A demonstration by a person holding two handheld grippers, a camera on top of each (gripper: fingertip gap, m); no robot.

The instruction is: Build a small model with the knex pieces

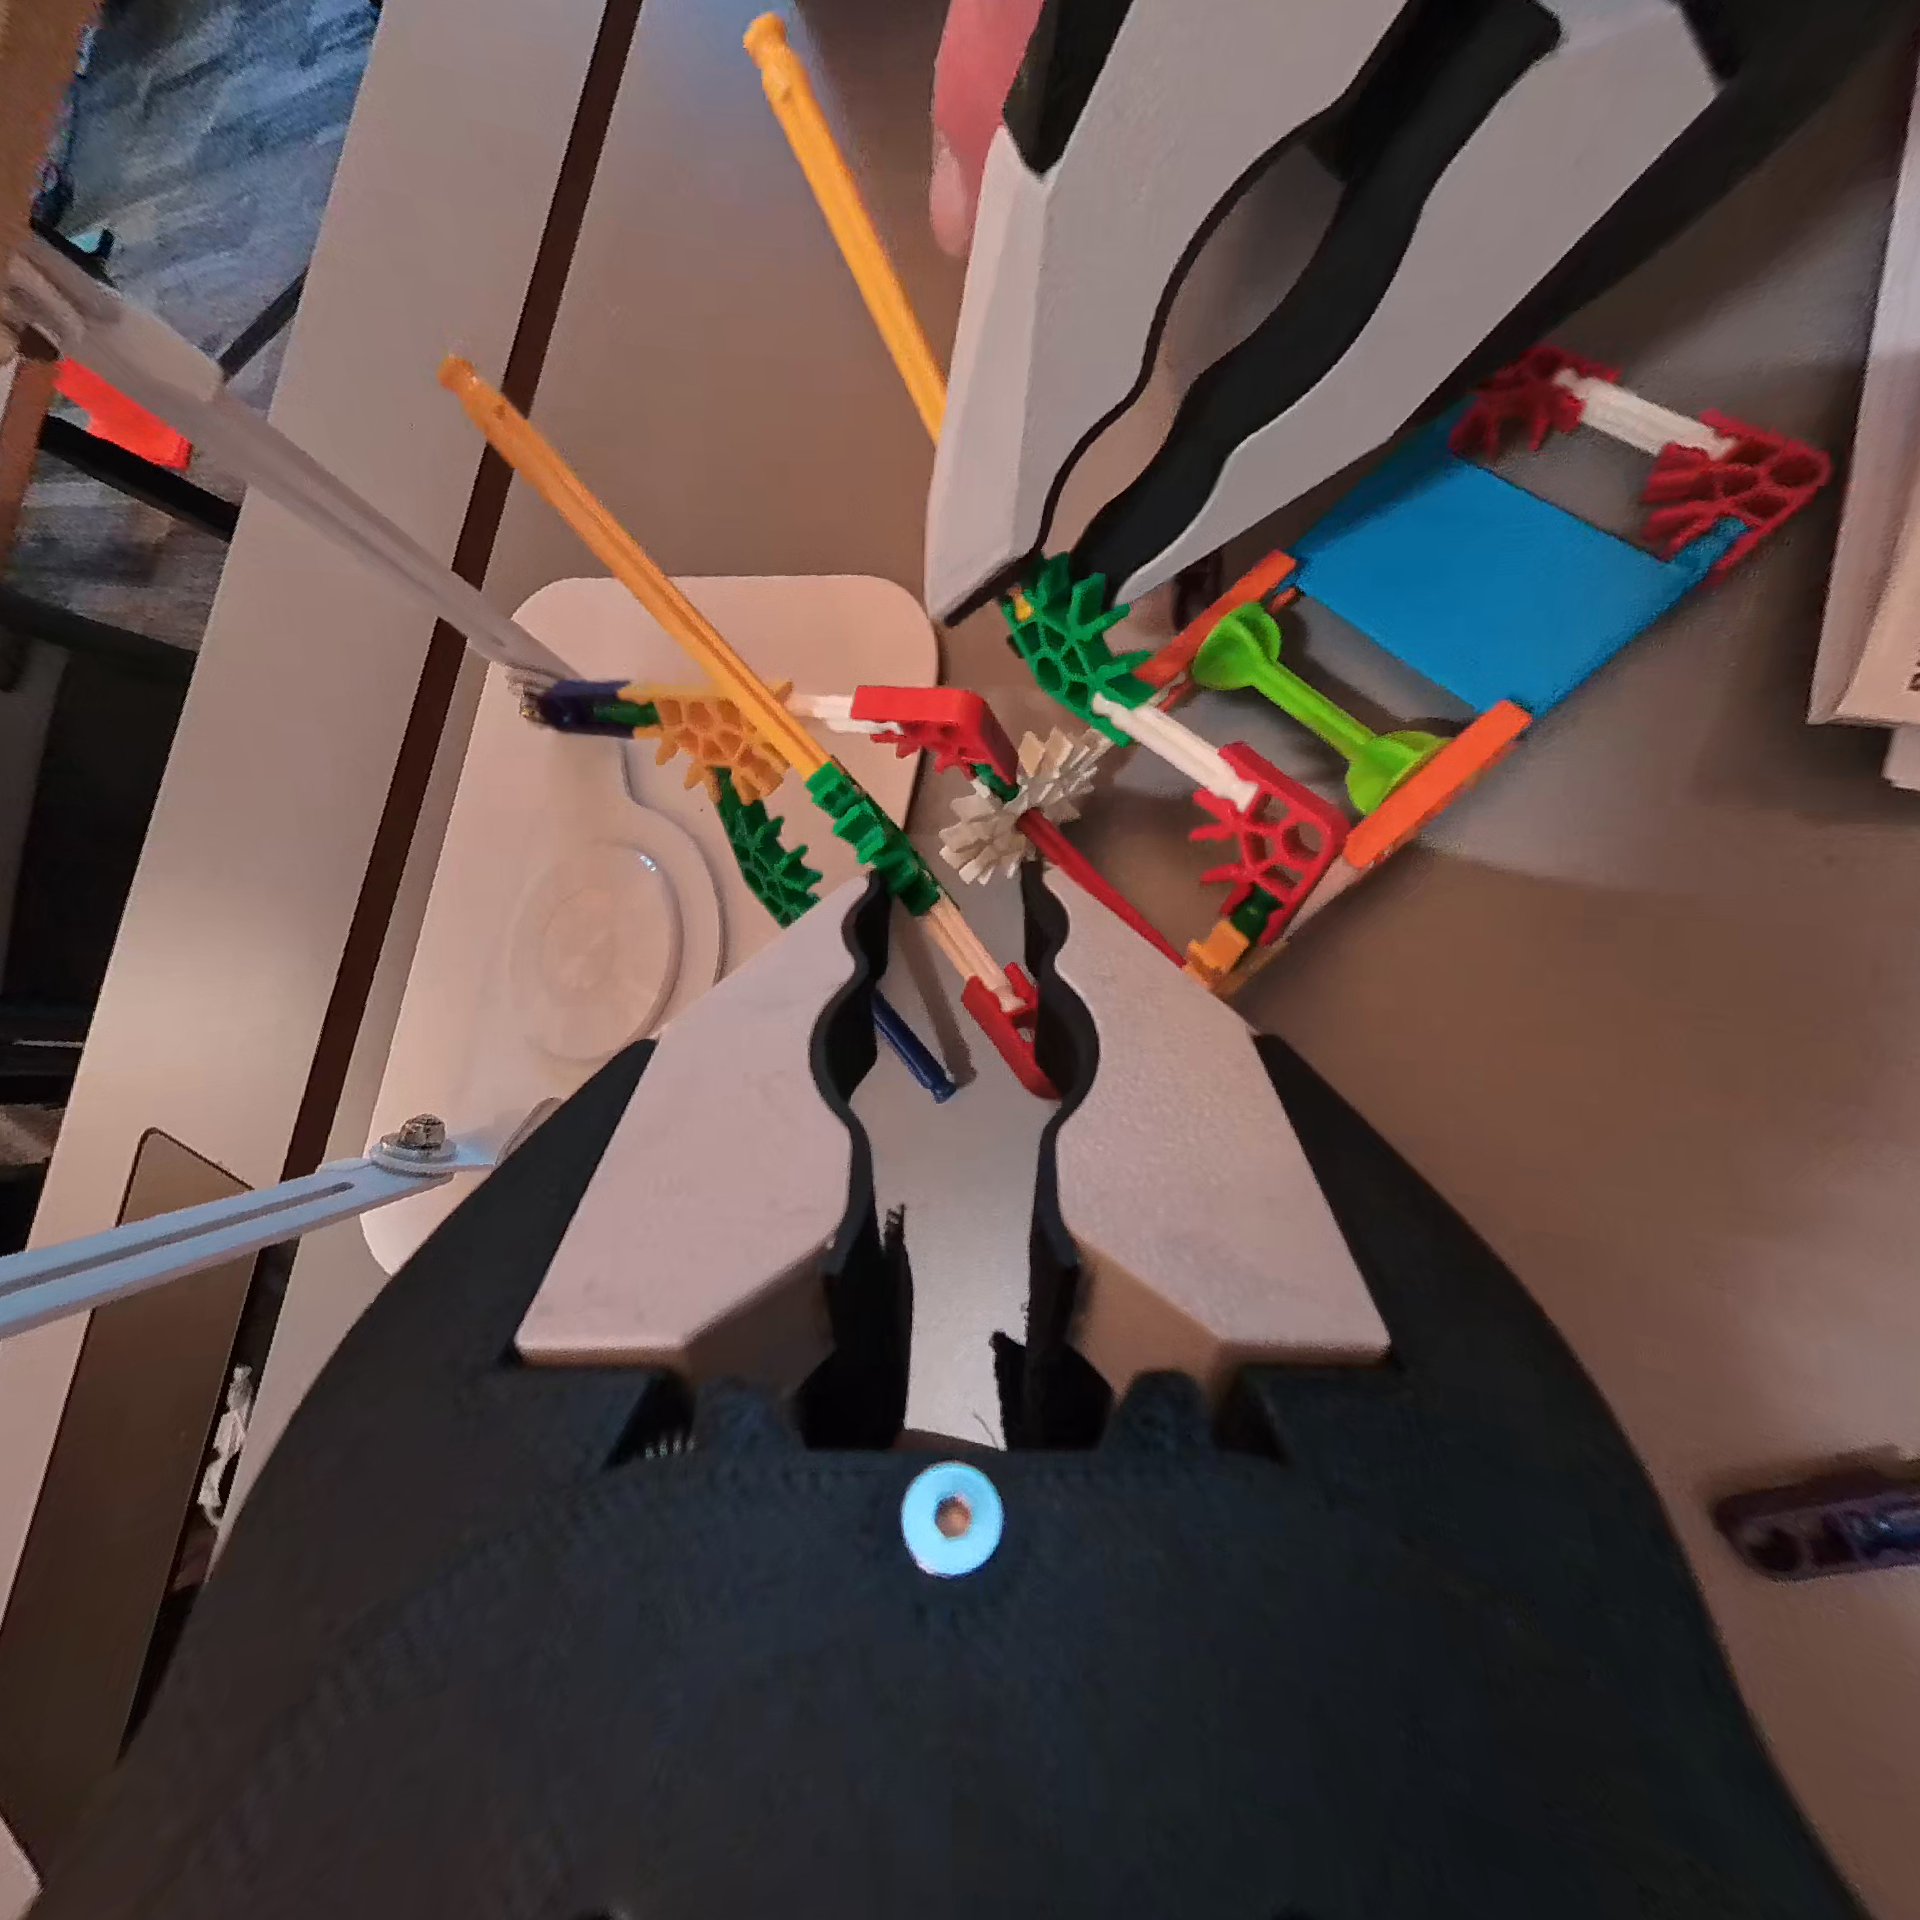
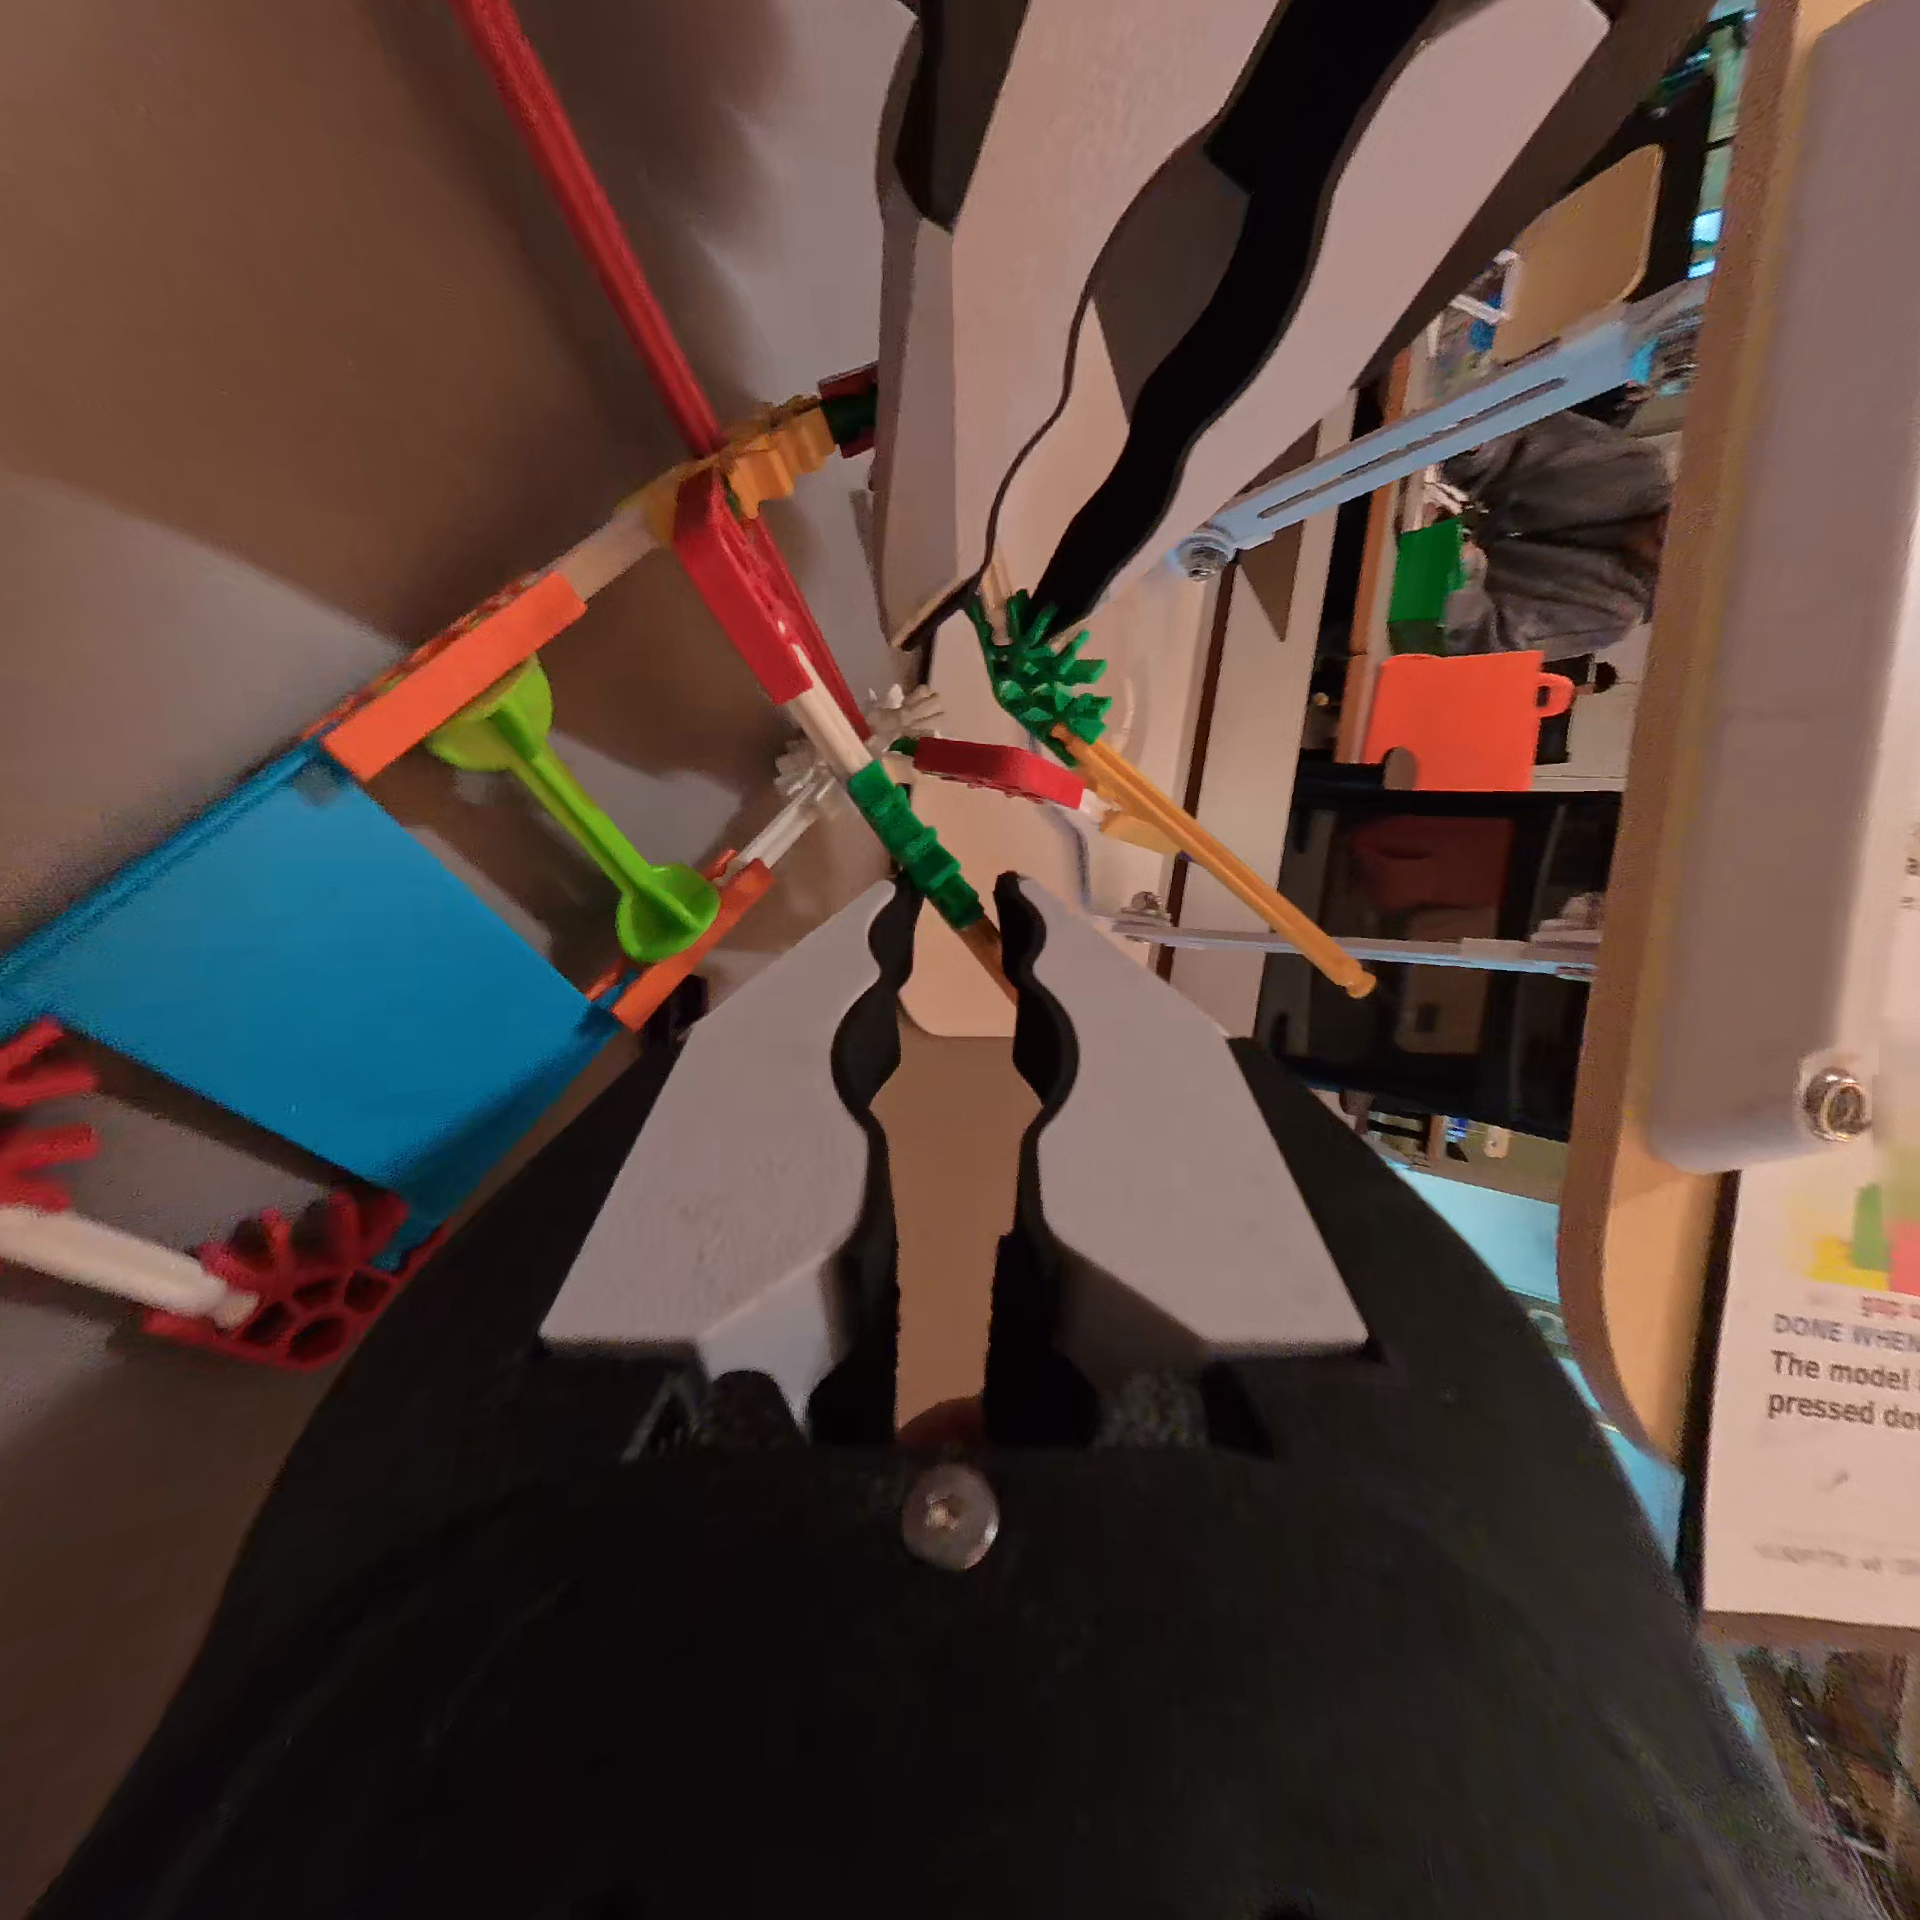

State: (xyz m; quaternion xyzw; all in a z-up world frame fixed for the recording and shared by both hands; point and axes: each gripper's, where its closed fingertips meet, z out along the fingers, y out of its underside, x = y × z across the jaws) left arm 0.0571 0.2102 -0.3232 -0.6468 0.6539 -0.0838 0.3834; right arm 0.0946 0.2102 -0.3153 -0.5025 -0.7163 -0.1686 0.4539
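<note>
A toy model of plastic rods and connectors rests on the brown table, with a blue panel [image 1: 1475,582] [image 2: 291,956], orange bars, a lime-green spool [image 1: 1309,707] [image 2: 582,800], red corner connectors and a white snowflake connector [image 1: 1023,805] [image 2: 904,712]. My left gripper [image 1: 956,894] [image 2: 987,613] is closed on a green connector [image 1: 878,836] [image 2: 1039,675] that carries long yellow rods [image 1: 623,561] [image 2: 1216,862]. My right gripper [image 2: 956,894] [image 1: 1049,587] is closed on another green connector [image 2: 914,842] [image 1: 1070,644] at the model's frame. The two grippers face each other, tips close.
A white base plate [image 1: 727,623] with a clear suction cup lies under the model, with white slotted metal arms [image 1: 208,1236] [image 2: 1403,447] beside it. A purple piece [image 1: 1818,1517] lies on the table. Paper sheets [image 1: 1881,416] [image 2: 1808,1351] lie at the right. An orange block [image 2: 1455,717] stands on a shelf. My right fingertips sit around 5 centimeters from my left ones.
</note>
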